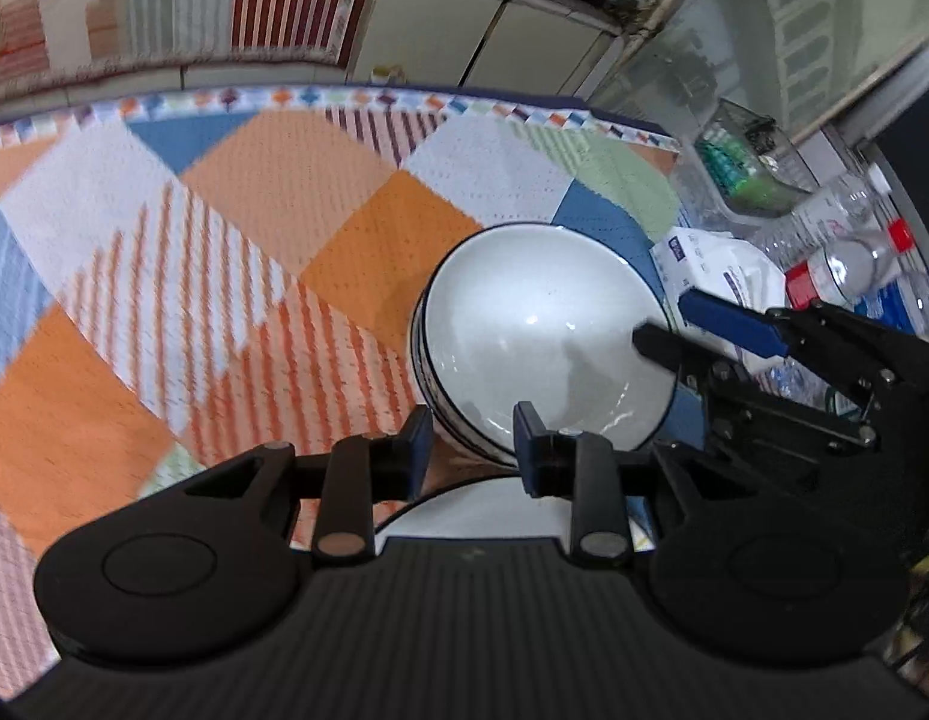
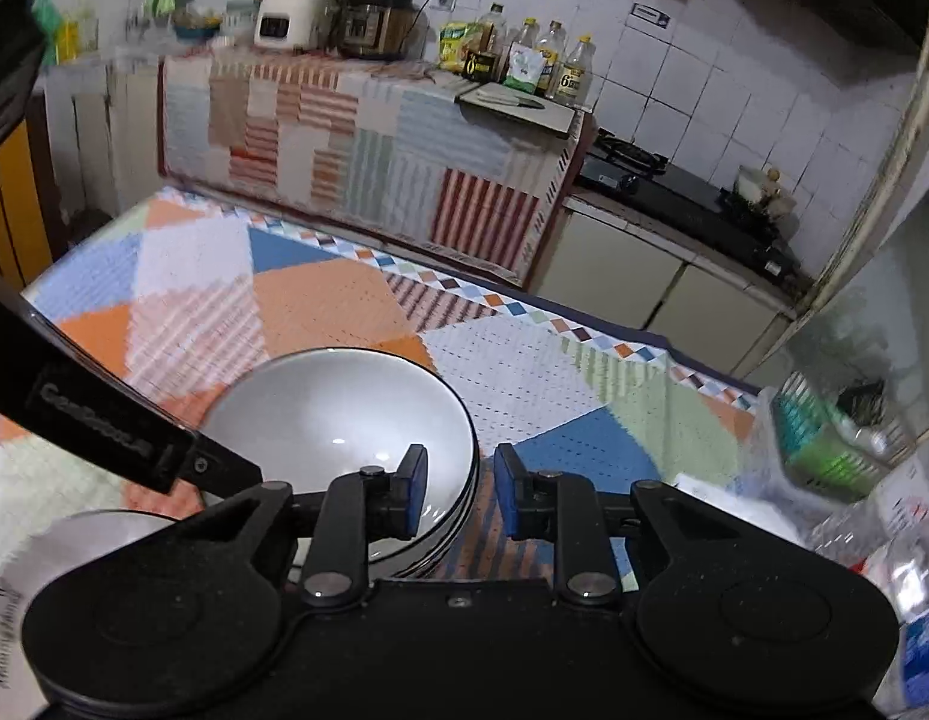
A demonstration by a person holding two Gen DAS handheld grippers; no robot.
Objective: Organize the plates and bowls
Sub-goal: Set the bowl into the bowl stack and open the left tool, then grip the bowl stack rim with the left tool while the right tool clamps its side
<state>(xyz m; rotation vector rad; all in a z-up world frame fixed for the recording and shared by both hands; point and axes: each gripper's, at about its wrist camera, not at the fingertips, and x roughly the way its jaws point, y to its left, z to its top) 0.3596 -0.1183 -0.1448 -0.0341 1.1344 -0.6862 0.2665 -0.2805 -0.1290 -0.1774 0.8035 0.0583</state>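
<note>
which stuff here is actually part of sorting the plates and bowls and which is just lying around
Part of the job:
- stack of white bowls
- white plate beside the stack
- left gripper
- right gripper, fingers straddling the stack's rim

Just lying about:
- plastic water bottle
- white packet
- oil bottles
- rice cooker

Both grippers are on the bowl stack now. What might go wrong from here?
1. The right gripper straddles the rim of the stack of bowls with its jaws apart; lifting before closing could tip the top bowl.
2. The left gripper straddles the near rim too; uneven pulls might slide the stack on the patterned tablecloth.
3. Plastic bottles crowd the right side; a swing that way may knock them.
</note>
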